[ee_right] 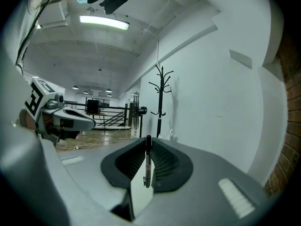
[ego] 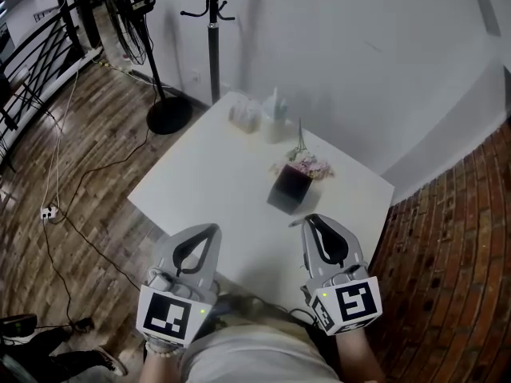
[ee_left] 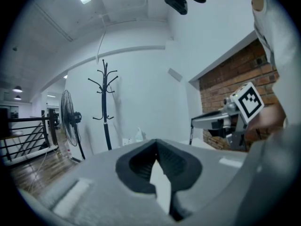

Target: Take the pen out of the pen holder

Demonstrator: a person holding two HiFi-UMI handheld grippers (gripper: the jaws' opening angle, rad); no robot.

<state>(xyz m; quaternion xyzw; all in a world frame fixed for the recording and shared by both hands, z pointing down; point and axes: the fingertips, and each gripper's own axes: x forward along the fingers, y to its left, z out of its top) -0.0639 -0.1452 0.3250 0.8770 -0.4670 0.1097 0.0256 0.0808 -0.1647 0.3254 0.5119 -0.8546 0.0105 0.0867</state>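
The right tool (ego: 307,221), at lower right, is clamped on the upright pen (ee_right: 148,161), clear of the dark pen holder (ego: 289,187) (pink flowers (ego: 303,166) at its far rim) mid-desk (ego: 207,174). The left tool (ego: 213,230) is closed and empty. A coat stand (ego: 212,30) and a fan (ego: 128,14) stand at upper left.

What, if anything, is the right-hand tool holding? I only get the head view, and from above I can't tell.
Observer: A slim dark pen. The right gripper view shows it pinched between the jaws of the right gripper.
Operator: And the other tool, has it got something too?
Observer: No. In the left gripper view, the left gripper has its jaws closed on each other, with nothing between them.
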